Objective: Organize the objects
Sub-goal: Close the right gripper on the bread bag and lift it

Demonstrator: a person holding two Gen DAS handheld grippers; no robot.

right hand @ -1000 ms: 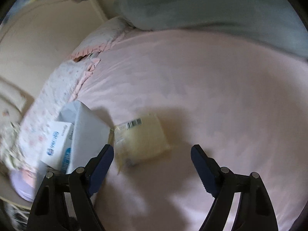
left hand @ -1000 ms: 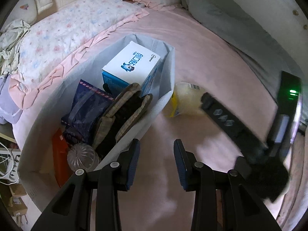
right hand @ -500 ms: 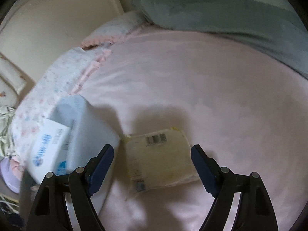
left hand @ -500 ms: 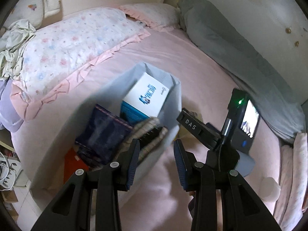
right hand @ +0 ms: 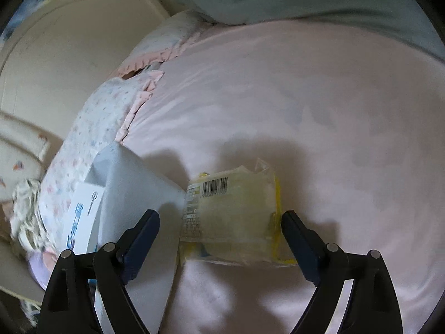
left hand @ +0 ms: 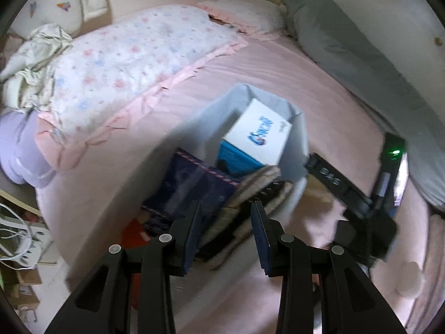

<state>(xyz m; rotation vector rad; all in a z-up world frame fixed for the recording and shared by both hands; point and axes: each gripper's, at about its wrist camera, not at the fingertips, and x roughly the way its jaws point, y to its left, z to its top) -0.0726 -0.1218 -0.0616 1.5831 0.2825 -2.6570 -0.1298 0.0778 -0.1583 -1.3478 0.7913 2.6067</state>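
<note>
Your right tool [right hand: 219, 233] hangs low over the pink bed [right hand: 319, 105] with its jaws spread wide and nothing between the pads. The clear yellow-edged packet [right hand: 230, 220] lies flat on the sheet in the gap between the two fingers, barcode on its far-left corner. Its right edge sits just beside the right finger [right hand: 300, 239]; whether they touch cannot be told. The left finger stands apart from it.

Just left of the packet stands the grey fabric bin [right hand: 130, 189], and the packet's near-left corner lies against or very close to the bin's wall. A white-and-blue box [right hand: 80, 217] shows inside the bin.

Your left tool [left hand: 225, 236] is released, jaws parted a moderate way and gripping nothing. It hovers above the near end of the grey fabric bin [left hand: 294, 144]. In this view the bin holds the white-and-blue box [left hand: 258, 136] at its far end, a dark navy pouch [left hand: 192, 186] at the middle, a pair of tan-and-black gloves [left hand: 258, 192] along the right wall, and something red [left hand: 136, 231] at the near left. This view is motion-blurred.

The right tool's body [left hand: 361, 192] shows at the right of the bin, green light lit. A floral pillow [left hand: 133, 58] lies far left on the bed, a grey bolster [left hand: 347, 53] far right.
</note>
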